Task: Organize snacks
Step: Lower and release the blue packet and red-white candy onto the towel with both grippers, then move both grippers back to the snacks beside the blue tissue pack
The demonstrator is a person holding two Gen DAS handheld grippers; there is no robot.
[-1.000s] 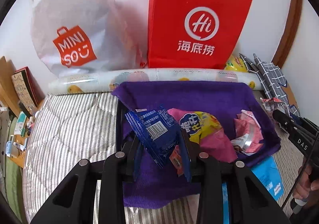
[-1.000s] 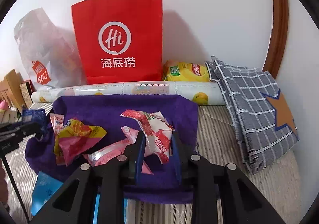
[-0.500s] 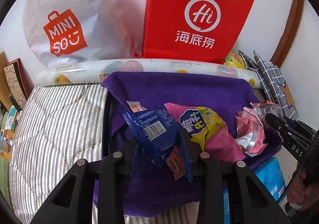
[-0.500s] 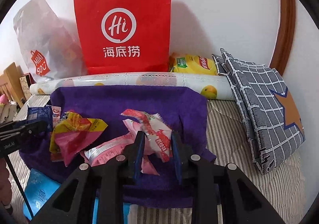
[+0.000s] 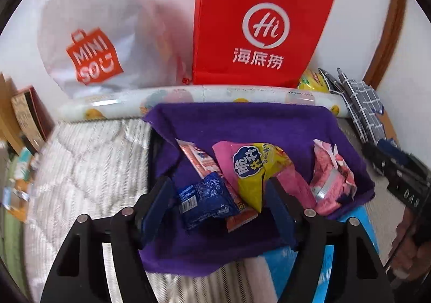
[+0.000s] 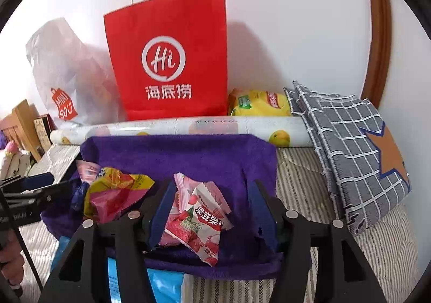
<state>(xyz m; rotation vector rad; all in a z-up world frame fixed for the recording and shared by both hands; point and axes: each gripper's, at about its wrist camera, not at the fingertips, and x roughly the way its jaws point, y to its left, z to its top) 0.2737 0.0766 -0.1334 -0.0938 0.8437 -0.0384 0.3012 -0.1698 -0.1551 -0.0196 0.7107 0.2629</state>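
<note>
A red paper bag (image 6: 172, 60) and a white Miniso plastic bag (image 5: 94, 41) are propped against the wall at the top. A printed roll (image 6: 188, 128) is laid below them, and a checked grey cushion (image 6: 355, 152) is seen at right.

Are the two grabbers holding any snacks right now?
No. The left gripper is open around the blue packet, and the right gripper is open around the pink packet. Neither is pinched.

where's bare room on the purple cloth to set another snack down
Free: the cloth's back strip below the printed roll, and its right edge by the striped bedding. Crowded: front-left, around the yellow-pink packet and the red-white packet.
</note>
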